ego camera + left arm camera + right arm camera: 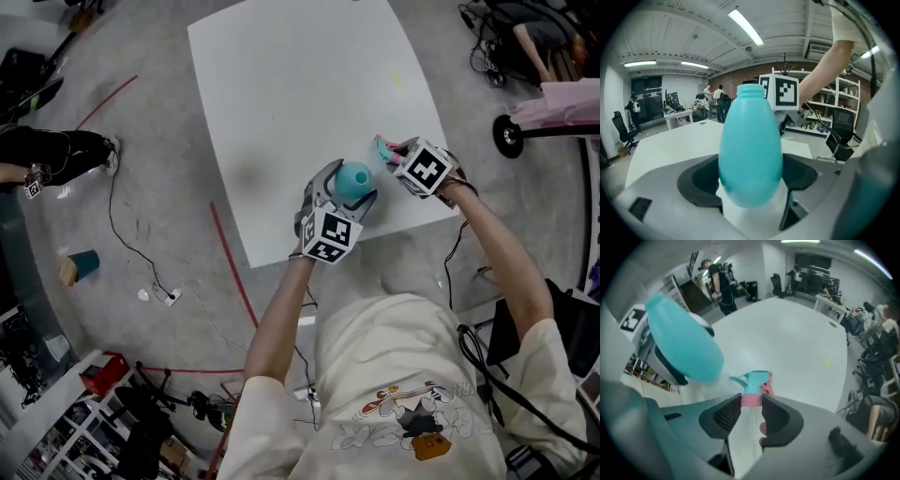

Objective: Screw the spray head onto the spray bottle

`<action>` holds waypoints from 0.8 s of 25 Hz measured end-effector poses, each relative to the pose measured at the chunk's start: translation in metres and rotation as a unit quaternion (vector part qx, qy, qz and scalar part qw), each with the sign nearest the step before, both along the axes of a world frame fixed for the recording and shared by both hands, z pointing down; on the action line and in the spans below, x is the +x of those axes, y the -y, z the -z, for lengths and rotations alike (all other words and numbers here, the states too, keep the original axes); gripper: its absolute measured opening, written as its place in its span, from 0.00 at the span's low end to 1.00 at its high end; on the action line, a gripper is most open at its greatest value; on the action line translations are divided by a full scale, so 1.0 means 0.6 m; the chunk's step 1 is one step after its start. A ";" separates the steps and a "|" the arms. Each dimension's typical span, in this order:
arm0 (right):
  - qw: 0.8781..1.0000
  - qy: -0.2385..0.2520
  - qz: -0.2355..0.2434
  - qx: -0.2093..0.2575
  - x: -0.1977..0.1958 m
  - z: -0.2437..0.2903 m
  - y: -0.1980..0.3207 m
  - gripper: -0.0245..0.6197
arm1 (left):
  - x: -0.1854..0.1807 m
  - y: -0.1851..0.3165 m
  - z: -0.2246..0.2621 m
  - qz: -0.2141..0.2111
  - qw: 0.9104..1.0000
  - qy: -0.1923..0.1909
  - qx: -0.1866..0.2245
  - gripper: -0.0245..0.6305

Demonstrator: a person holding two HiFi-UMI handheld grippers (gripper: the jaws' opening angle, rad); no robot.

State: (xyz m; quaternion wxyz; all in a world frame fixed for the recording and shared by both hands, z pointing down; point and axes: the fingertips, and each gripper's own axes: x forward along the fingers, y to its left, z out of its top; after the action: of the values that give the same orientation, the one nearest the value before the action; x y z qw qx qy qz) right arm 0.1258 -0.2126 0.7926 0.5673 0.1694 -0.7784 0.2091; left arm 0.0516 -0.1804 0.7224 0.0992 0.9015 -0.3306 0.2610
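White table (pixel 797 333); spray head (pixel 754 380) half hidden by fingers (pixel 724 416).

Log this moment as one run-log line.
left gripper: shut on teal egg-shaped plastic bottle | right gripper: shut on teal-and-pink plastic spray head | status: head beside bottle, not yet screwed on

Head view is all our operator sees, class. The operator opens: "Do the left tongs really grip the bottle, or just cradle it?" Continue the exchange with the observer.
Observer: Gripped. In the left gripper view, the left tongs press both sides of the spray bottle.
Operator: Anything on its neck?
Observer: No, the neck is bare, with nothing screwed on.
Operator: How is the head held?
Observer: The right tongs pinch the spray head by its pink collar, clear of the bottle.
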 end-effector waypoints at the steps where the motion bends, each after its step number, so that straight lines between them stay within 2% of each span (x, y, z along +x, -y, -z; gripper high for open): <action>1: 0.999 0.035 -0.020 0.010 -0.010 0.026 0.014 0.26 | -0.001 0.002 0.007 0.004 1.000 -0.005 -0.003 0.65; 4: 0.988 0.132 -0.065 0.054 -0.032 0.133 0.056 0.26 | 0.006 0.002 0.024 0.005 1.000 -0.011 -0.009 0.65; 7: 0.964 0.223 -0.084 0.116 -0.054 0.261 0.083 0.26 | 0.017 -0.005 0.036 0.003 1.000 -0.014 -0.018 0.65; 10: 0.928 0.314 -0.098 0.177 -0.073 0.395 0.098 0.26 | 0.036 -0.006 0.052 -0.002 0.999 -0.020 -0.026 0.65; 12: 0.893 0.384 -0.109 0.206 -0.079 0.484 0.098 0.26 | 0.057 -0.006 0.074 -0.008 0.999 -0.040 -0.036 0.65; 15: 0.842 0.475 -0.117 0.227 -0.086 0.608 0.083 0.26 | 0.090 -0.013 0.144 -0.030 0.994 -0.091 -0.049 0.65; 17: 0.824 0.505 -0.111 0.234 -0.092 0.673 0.066 0.26 | 0.106 -0.020 0.194 -0.044 0.992 -0.108 -0.051 0.65; 20: 0.806 0.532 -0.095 0.242 -0.097 0.748 0.036 0.26 | 0.118 -0.030 0.247 -0.055 0.991 -0.110 -0.049 0.65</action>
State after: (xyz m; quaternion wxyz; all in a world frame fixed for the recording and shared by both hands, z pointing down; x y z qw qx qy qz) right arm 0.0677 -0.2343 0.3439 -0.0173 0.2367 -0.9634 0.1244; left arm 0.1222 -0.1623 0.5743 0.1646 0.9355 -0.2544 0.1815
